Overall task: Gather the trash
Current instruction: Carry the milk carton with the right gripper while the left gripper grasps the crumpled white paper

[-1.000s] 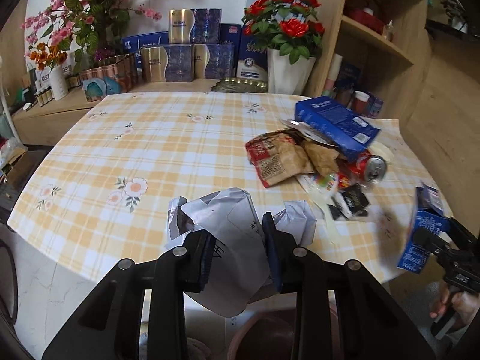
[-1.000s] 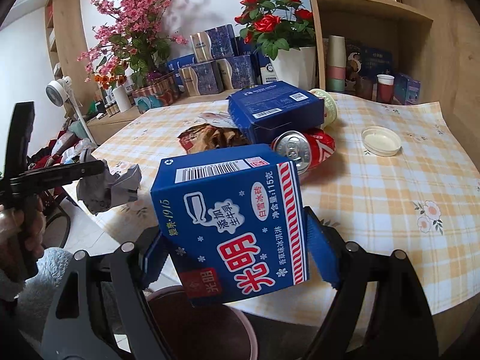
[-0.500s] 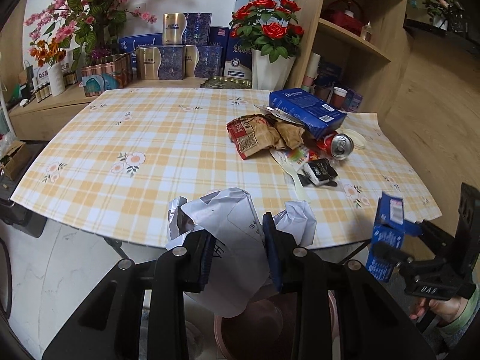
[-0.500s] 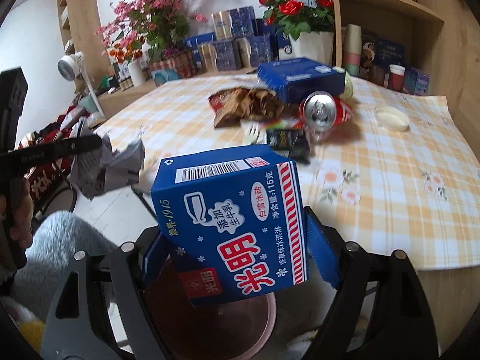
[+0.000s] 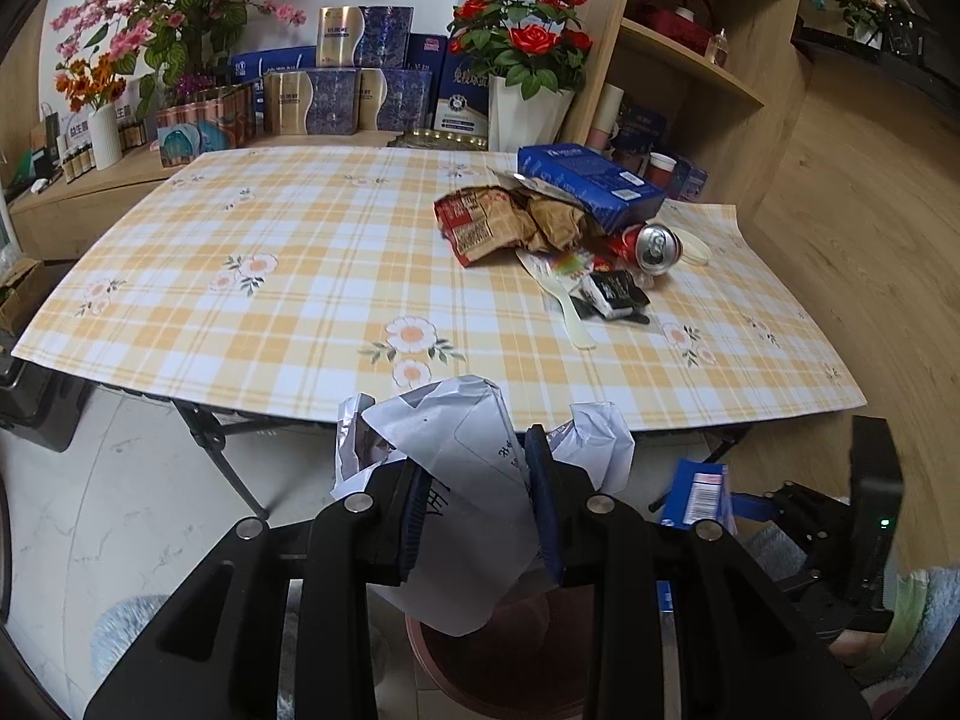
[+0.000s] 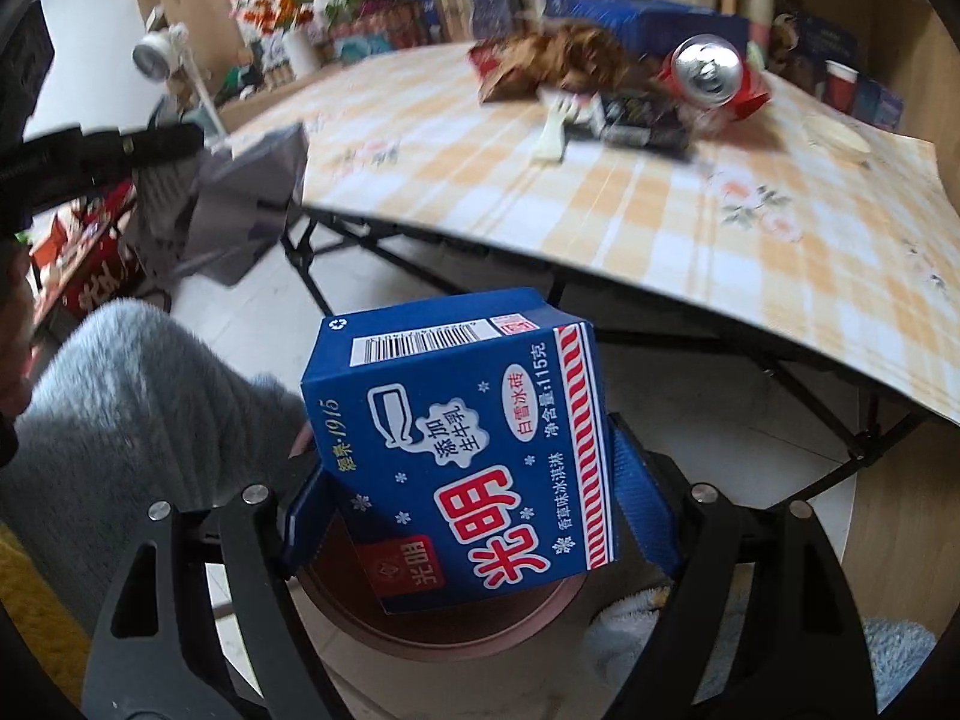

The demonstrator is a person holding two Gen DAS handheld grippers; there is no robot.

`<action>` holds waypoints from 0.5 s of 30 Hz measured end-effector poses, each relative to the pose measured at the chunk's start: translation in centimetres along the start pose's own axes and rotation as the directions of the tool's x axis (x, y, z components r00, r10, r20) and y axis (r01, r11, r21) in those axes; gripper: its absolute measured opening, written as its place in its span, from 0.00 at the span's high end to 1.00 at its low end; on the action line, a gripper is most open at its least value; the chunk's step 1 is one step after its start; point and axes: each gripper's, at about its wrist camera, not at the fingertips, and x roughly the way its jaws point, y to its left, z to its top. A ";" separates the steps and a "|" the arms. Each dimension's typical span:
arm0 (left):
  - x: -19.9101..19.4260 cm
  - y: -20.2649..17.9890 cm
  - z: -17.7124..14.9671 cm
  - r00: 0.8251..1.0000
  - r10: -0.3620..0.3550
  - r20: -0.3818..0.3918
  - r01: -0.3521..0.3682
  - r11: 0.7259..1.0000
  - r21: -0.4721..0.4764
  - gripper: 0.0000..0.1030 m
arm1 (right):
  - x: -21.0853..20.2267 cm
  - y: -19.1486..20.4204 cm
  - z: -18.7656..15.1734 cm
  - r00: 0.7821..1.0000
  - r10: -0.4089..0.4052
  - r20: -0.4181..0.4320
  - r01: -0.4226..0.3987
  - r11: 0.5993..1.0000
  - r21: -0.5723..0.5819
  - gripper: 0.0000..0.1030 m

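Observation:
My left gripper [image 5: 477, 510] is shut on a crumpled white paper wrapper [image 5: 462, 468], held past the table's near edge above a brown round bin [image 5: 510, 648]. My right gripper [image 6: 480, 498] is shut on a blue ice-cream carton [image 6: 462, 450] with red and white print, hanging right over the bin [image 6: 444, 618]. That carton [image 5: 699, 492] and the right gripper show at lower right in the left wrist view. On the table lie a brown-red snack bag [image 5: 510, 219], a red can [image 5: 651, 243], a blue box [image 5: 588, 183], a black packet [image 5: 612, 294] and a pale plastic fork [image 5: 567, 312].
The checked tablecloth [image 5: 300, 276] covers a folding table with black legs [image 5: 219, 462]. Behind it stand flower vases [image 5: 522, 108], stacked gift boxes [image 5: 348, 90] and wooden shelves [image 5: 690, 60]. A person's grey fleecy leg [image 6: 132, 408] is left of the bin. A white lid [image 6: 837, 135] lies near the can.
Both grippers have drawn back from the table and sunk towards the floor. The bin now sits right under the carton and the paper. Neither grip has changed.

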 end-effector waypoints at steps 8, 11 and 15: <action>0.5 0.1 -0.7 1.000 -0.002 -0.009 0.002 1.000 0.004 0.70 | 3.5 0.4 -0.9 0.990 0.006 -0.144 -0.008 1.000 -0.017 0.22; 0.7 0.4 -0.9 1.000 -0.004 -0.014 0.004 1.000 -0.006 0.70 | 4.9 0.0 -1.2 0.982 0.002 -0.188 -0.002 1.000 0.000 0.22; 0.9 0.7 -1.2 1.000 -0.003 -0.021 0.003 1.000 -0.017 0.70 | 6.1 -0.6 -1.5 0.975 0.005 -0.222 0.001 1.000 0.030 0.22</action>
